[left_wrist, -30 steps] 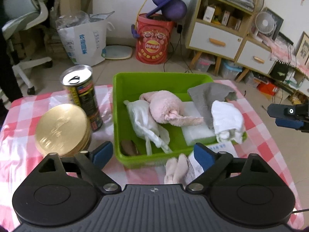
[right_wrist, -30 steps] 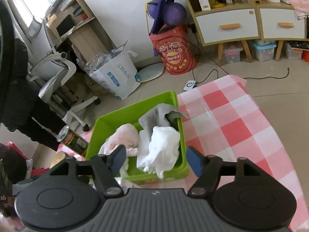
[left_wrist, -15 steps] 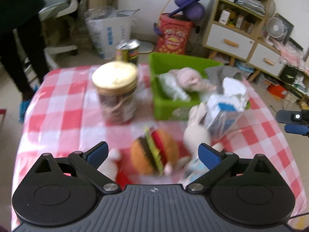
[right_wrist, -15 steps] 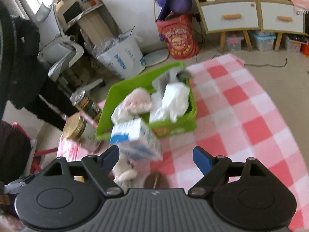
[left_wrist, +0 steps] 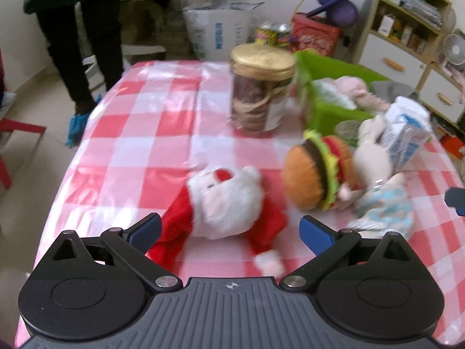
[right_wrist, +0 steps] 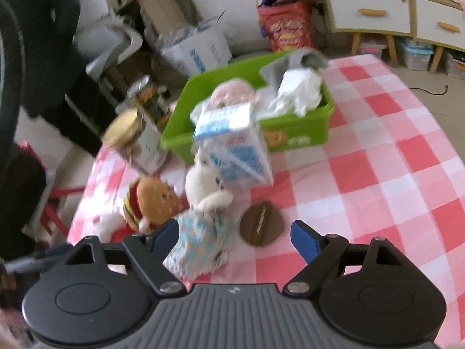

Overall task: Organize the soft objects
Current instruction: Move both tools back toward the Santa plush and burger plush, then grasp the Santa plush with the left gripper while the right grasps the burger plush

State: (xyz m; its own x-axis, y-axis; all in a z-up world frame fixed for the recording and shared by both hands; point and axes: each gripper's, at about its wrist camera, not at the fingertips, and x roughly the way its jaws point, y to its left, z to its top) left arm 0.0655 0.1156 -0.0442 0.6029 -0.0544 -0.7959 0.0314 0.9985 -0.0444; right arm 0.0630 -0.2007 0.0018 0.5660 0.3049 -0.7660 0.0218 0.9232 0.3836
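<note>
The left gripper [left_wrist: 229, 229] hangs over the near part of the checked table [left_wrist: 162, 122], tilted down, its jaws spread wide and gripping nothing; they have just been opening. Between its blue fingertips [left_wrist: 146, 228] lies the Santa toy [left_wrist: 229, 206], flat on the cloth, its red sleeve reaching toward the right fingertip, though no pad presses on it. Just to the right of Santa sits the burger plush [left_wrist: 316, 171], tipped on its side, and touching it on the far right lies the bunny [left_wrist: 375, 186] in a pale blue dress. A milk carton [left_wrist: 407, 133] stands tilted against the bunny's head. Behind these stand a gold-lidded jar [left_wrist: 261, 96] and, beyond it, a can [left_wrist: 271, 33]. The green bin [left_wrist: 325, 110] sits right of the jar, holding a pink plush [left_wrist: 351, 88] and some cloths. The right gripper [right_wrist: 234, 237] hovers over the bunny [right_wrist: 203, 232], its jaws also apart and holding nothing, having just been opening; the dress lies against the inner side of the left fingertip, but whether the pad touches it cannot be told through the blur. A brown round pad [right_wrist: 261, 226] lies on the cloth between the fingertips, closer to the bunny. From this view the bin [right_wrist: 290, 139] holds a white cloth [right_wrist: 299, 93] and a grey cloth [right_wrist: 293, 61] at its right end. A person in dark clothes [left_wrist: 81, 29] stands beyond the table's left corner.
</note>
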